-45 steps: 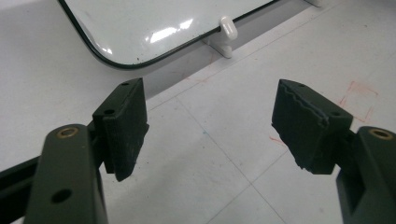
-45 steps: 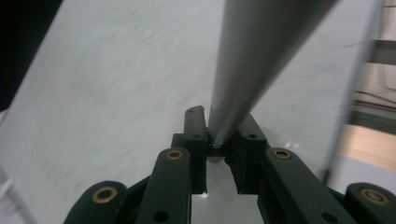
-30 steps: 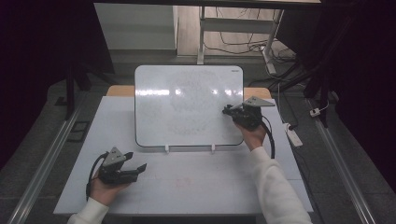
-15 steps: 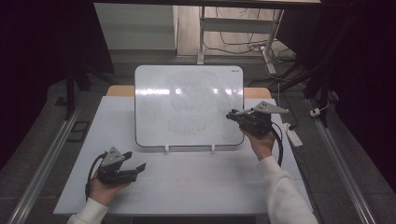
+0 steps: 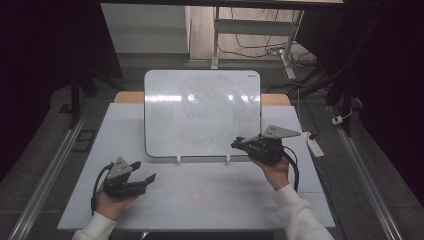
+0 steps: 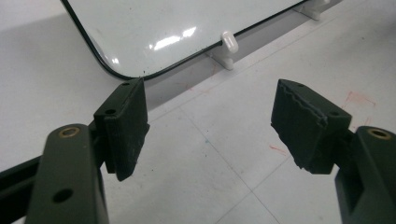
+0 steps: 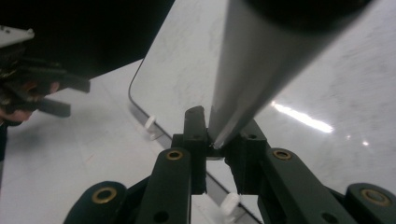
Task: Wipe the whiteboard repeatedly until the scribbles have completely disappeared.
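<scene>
Right gripper point(image 5: 239, 145) has slid down from the whiteboard's upper right edge to its lower right corner since 1 second ago, left gripper point(image 5: 145, 172) stays put on the tabletop point(image 5: 200, 200). Right jaws are clamped tight on a grey marker-like stick point(image 7: 247, 74), which points at the board face, probably so the tip can write or wipe there. Whiteboard point(image 5: 200, 110) stands tilted on 2 white clips point(image 5: 178, 160) mid-tabletop so its face meets the person. Left jaws gape wide with nothing between them, parked near the board's lower left corner point(image 6: 116, 70), likely just kept clear
</scene>
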Tool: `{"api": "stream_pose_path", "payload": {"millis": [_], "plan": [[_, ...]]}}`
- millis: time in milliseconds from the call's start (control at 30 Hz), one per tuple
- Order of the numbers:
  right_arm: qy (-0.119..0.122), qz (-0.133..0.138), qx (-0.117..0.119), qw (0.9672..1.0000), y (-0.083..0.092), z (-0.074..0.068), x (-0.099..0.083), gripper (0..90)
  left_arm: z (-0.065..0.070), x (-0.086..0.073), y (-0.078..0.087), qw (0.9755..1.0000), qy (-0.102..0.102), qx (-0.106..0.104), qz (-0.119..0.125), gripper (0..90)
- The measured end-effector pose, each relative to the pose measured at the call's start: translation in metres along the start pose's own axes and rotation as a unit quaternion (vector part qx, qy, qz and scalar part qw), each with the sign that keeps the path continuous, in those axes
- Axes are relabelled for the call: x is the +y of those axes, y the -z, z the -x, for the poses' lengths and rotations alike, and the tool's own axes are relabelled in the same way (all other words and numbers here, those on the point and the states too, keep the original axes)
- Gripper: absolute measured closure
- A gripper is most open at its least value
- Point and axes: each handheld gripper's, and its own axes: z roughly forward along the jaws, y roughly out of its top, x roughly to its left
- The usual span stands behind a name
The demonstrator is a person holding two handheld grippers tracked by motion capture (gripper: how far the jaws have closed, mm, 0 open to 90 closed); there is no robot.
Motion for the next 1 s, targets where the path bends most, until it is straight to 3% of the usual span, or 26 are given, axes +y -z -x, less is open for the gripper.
{"api": "stream_pose_path", "payload": {"millis": [467,700,1000], "plan": [[0.006,-0.039,0.04,0.9984,-0.021,-0.018,-0.008,77.4,-0.001,0.0,0.002,1.0,-0.003,0.002,0.009,28.6],[0.007,-0.041,0.039,0.9984,-0.025,-0.023,-0.011,77.4,-0.002,0.0,0.003,0.9999,0.001,0.005,0.013,28.6],[0.008,-0.075,0.067,0.9949,-0.038,-0.035,-0.02,77.5,0.0,0.0,0.004,0.9998,-0.006,-0.005,0.02,29.0]]}}
